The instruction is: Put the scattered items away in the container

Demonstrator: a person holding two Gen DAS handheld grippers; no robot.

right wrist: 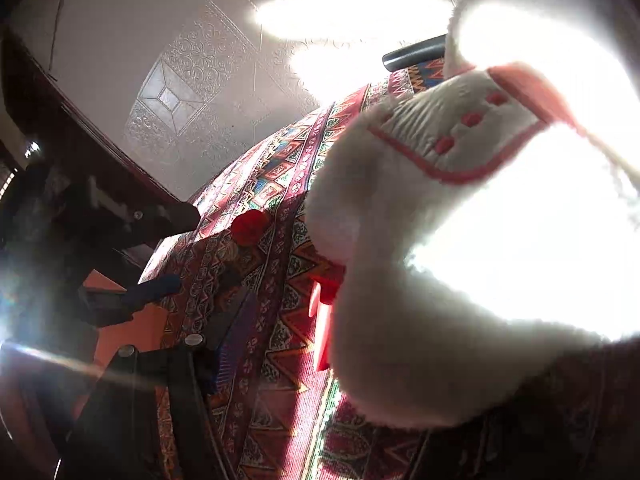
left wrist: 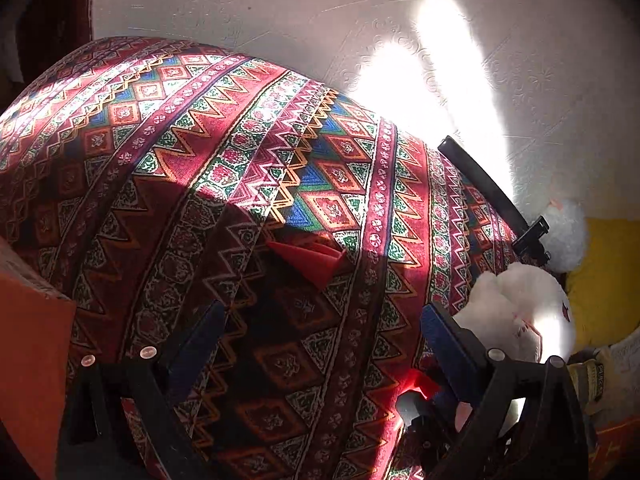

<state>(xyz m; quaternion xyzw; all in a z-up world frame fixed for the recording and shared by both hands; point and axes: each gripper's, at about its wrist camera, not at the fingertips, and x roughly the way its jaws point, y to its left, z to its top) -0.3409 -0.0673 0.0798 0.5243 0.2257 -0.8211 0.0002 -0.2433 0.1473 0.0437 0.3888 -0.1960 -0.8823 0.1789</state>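
On white embossed floor (left wrist: 280,8): patterned red cloth (left wrist: 240,152), sunlit.

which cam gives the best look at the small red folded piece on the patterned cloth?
Left wrist. The red folded piece lies whole and sharp on the patterned cloth, ahead of the left gripper. In the right wrist view it is only a small, soft red blob, crowded by the overexposed white plush toy.
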